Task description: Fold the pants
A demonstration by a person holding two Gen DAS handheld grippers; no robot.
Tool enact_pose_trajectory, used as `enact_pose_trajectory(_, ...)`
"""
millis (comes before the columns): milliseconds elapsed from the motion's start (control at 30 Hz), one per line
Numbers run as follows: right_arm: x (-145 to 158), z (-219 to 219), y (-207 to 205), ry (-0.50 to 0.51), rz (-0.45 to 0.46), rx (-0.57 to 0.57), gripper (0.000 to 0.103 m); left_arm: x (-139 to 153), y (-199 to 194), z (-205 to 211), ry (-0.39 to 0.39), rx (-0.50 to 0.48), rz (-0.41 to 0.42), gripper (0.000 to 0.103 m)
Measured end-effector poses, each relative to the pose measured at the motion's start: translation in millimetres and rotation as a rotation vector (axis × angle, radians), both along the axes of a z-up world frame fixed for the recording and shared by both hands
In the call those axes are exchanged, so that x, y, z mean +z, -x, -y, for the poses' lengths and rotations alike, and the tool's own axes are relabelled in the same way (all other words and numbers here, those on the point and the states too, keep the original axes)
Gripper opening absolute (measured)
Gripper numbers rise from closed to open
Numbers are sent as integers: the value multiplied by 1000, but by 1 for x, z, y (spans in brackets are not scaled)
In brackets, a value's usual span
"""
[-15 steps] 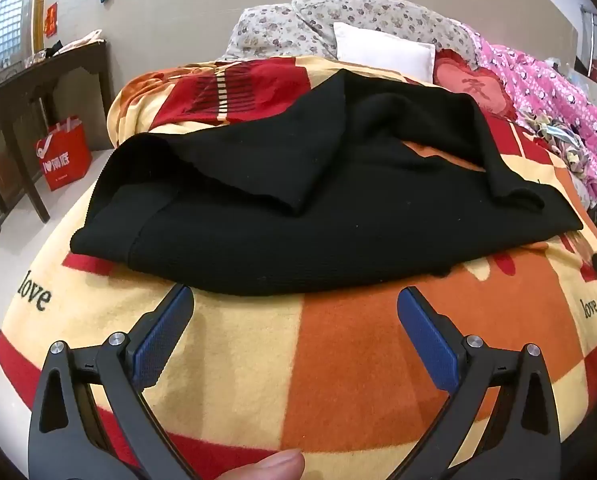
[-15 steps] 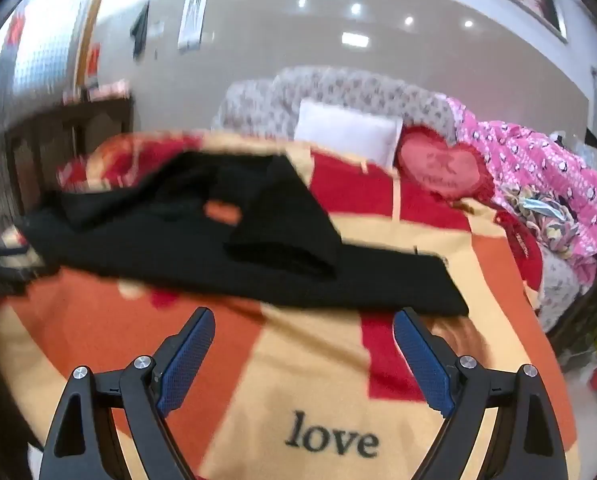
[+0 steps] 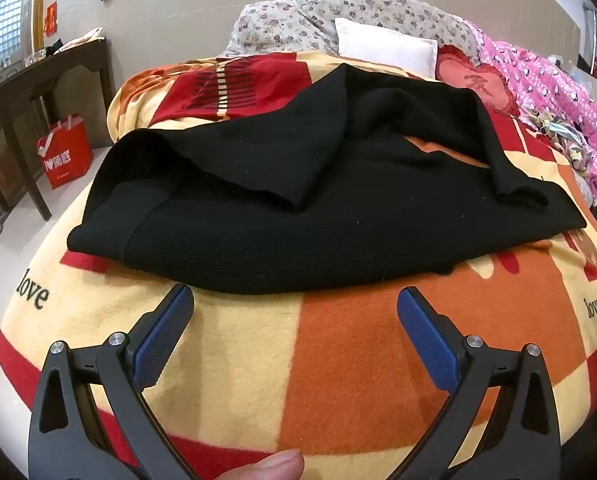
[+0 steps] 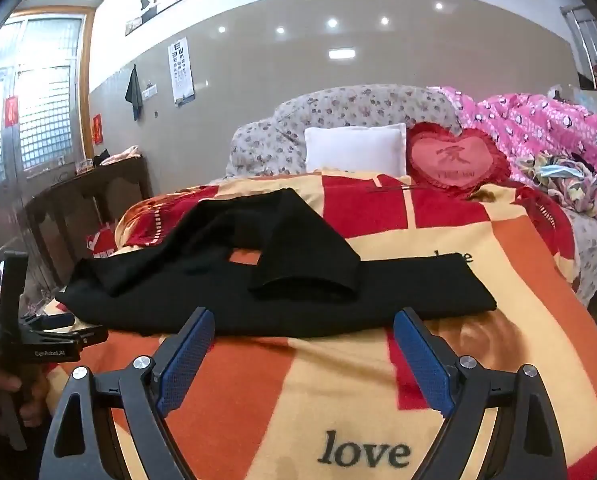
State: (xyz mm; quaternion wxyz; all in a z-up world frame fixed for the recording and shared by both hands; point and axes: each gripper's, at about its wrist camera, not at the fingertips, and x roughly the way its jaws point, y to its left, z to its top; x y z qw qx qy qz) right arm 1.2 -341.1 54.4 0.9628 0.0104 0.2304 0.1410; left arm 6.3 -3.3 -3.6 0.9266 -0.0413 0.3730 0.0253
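Black knit pants (image 3: 298, 216) lie spread across a bed with a red, orange and cream checked blanket (image 3: 338, 360). One leg is flipped over the rest, its cuff lying on top (image 4: 302, 272). The waistband end points left in the left wrist view. My left gripper (image 3: 294, 300) is open and empty, just short of the pants' near edge. My right gripper (image 4: 302, 320) is open and empty, close above the near edge of the pants (image 4: 258, 312). The left gripper (image 4: 54, 320) also shows in the right wrist view, at the pants' left end.
A white pillow (image 4: 354, 148), a red heart cushion (image 4: 454, 156), a floral quilt (image 4: 338, 108) and a pink quilt (image 4: 546, 120) sit at the head of the bed. A dark wooden table (image 3: 38, 80) and a red bag (image 3: 64, 152) stand left of the bed.
The right gripper has swung and steadied, now lower and closer to the pants' near edge. The left gripper has barely moved. The pants lie as before.
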Motion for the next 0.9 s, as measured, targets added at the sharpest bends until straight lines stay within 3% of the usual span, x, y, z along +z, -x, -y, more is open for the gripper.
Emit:
enact_pose_trajectory(567, -15, 11, -14, -51, -110, -1, 90, -1, 2, 2, -20, 6, 9, 102)
enact_pose_trajectory(900, -14, 6, -9, -21, -92, 15, 90, -1, 4, 5, -55, 13, 17, 102)
